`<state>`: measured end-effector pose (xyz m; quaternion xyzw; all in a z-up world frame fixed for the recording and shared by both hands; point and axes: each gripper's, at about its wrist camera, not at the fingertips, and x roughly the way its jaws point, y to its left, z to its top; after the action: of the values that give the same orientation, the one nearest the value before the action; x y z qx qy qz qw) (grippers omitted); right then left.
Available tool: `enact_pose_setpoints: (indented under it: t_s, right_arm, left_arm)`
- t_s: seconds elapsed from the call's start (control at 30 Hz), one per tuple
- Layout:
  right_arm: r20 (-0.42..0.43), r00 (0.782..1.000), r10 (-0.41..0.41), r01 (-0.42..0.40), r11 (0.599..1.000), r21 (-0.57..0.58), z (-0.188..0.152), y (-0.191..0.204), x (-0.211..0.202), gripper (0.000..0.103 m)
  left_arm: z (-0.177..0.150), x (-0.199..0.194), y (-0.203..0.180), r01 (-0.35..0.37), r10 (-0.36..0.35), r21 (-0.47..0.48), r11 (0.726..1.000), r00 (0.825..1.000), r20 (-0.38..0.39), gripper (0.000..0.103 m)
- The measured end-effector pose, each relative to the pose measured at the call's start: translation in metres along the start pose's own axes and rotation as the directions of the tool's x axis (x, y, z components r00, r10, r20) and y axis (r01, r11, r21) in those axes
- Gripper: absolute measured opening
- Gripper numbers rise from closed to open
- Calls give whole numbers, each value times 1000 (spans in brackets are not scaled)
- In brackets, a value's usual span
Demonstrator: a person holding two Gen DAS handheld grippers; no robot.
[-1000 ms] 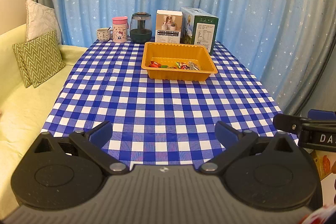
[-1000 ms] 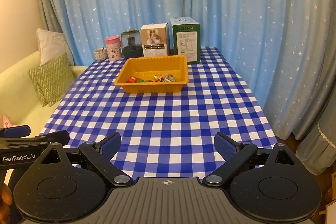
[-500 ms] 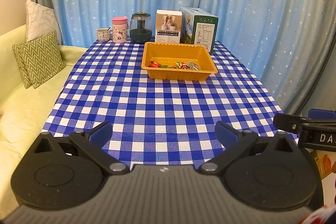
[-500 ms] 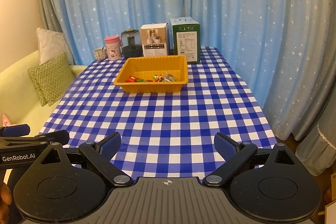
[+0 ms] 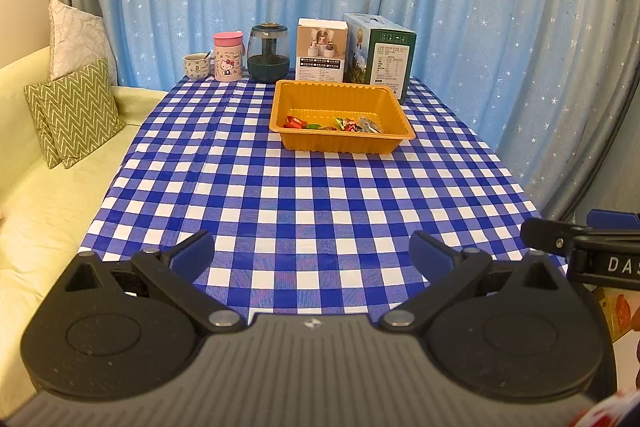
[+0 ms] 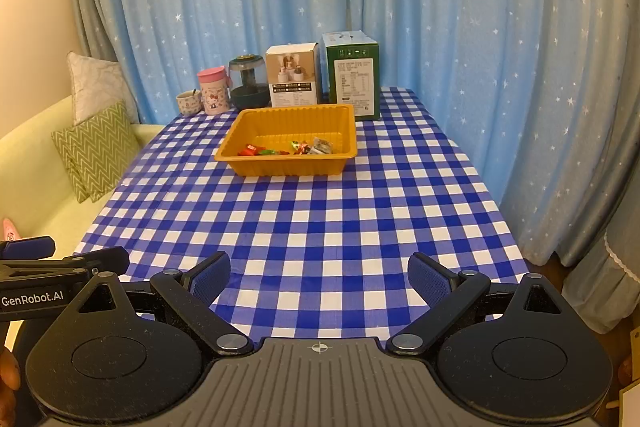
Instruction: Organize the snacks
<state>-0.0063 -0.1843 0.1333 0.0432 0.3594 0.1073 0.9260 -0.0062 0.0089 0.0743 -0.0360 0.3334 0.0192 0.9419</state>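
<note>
Two tongs hover at the near edge of the counter (image 5: 320,195), the left tongs (image 5: 311,254) and the right tongs (image 6: 319,273), each spread wide with nothing between its blue pads. One orange tray (image 5: 340,143) sits toward the far end, and the snacks (image 5: 332,124), a handful of small wrapped pieces too small to count, lie along its near inner wall. Behind it stand two boxes, a white box (image 5: 321,50) and a green box (image 5: 380,57), plus one dark glass jar (image 5: 269,53), one pink Hello Kitty cup (image 5: 228,57) and one small mug (image 5: 197,66). A blue-and-white checked cloth covers the counter; blue star-print curtains (image 5: 480,7) hang behind, and two cushions (image 5: 76,107) rest on a pale yellow sofa (image 5: 36,211). The left tongs' arm reads "GenRobot.AI"; the right's shows "DA".
</note>
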Motion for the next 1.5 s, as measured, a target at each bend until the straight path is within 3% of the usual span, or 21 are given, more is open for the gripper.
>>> enact_pose_setpoints:
  t_s: [1.5]
  right_arm:
    - [-12,1000,-2,2,1000,2,-5,0,7,95]
  left_arm:
    - [-1,2,1,-8,8,-6,1000,1000,17,103]
